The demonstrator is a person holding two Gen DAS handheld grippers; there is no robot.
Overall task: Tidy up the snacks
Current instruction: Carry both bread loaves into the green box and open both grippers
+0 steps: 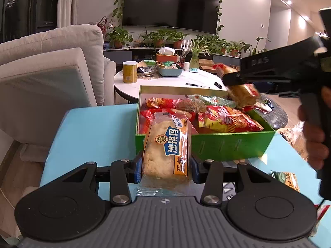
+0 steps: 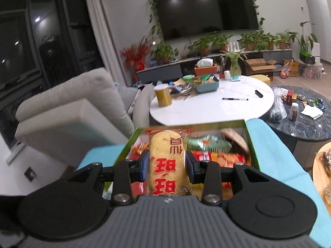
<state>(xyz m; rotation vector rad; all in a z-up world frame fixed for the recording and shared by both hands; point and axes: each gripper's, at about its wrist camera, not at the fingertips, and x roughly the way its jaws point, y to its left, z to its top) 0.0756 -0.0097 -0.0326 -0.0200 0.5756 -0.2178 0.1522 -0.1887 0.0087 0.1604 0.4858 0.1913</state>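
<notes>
Now 2 hand-held grippers each clench 1 snack: left (image 1: 167, 166) a pastry packet (image 1: 167, 150), right (image 2: 168, 168) a rice cracker (image 2: 168, 165).

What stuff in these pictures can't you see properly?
- Left wrist view: the snacks at the bottom of the green box are buried under the top packets.
- Left wrist view: the rice cracker packet in the right tool is blurred.
- Right wrist view: the wooden plate is cut off by the right edge.

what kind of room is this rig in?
Most likely a home living room: a wall-mounted TV over a long shelf of potted plants, a pale sofa, and a round white coffee table cluttered with snacks.
</notes>
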